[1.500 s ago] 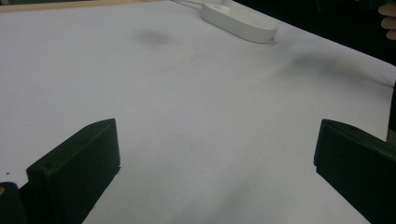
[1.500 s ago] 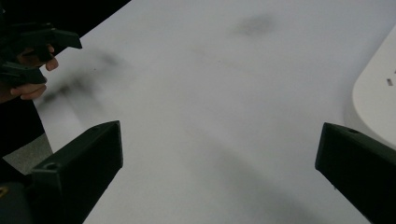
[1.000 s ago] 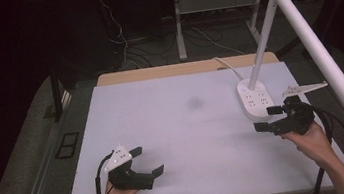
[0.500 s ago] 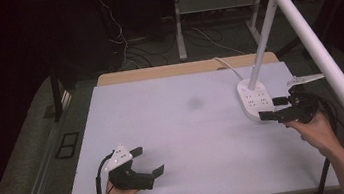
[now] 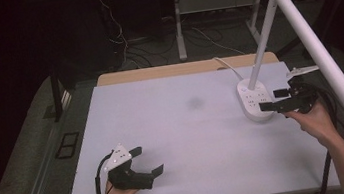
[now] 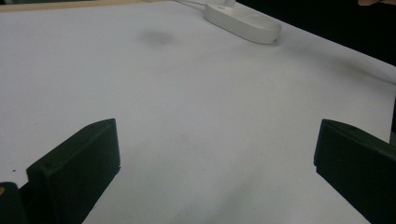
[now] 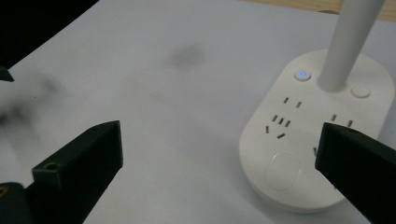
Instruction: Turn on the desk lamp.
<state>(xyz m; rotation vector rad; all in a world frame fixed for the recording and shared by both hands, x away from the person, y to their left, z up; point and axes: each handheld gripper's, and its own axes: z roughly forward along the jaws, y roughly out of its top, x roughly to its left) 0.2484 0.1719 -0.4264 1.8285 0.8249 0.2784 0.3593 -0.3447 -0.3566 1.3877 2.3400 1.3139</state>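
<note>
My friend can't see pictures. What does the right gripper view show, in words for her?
A white oval lamp base with plug sockets and a small glowing blue button sits on a white table. The lamp's white pole rises from it. The open right gripper has one black jaw over the base's near edge.

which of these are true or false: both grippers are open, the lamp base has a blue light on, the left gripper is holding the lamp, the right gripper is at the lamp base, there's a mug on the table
1. Both grippers are open. True: the left gripper and the right gripper each have their fingers spread with nothing between them.
2. A blue light is lit on the lamp base. True: the small round button glows blue.
3. The left gripper holds the lamp. False: it rests near the front left of the table, far from the lamp.
4. The right gripper is at the lamp base. True: its fingers reach toward the base's near side.
5. A mug stands on the table. False: the table carries the lamp and a dark smudge.
</note>
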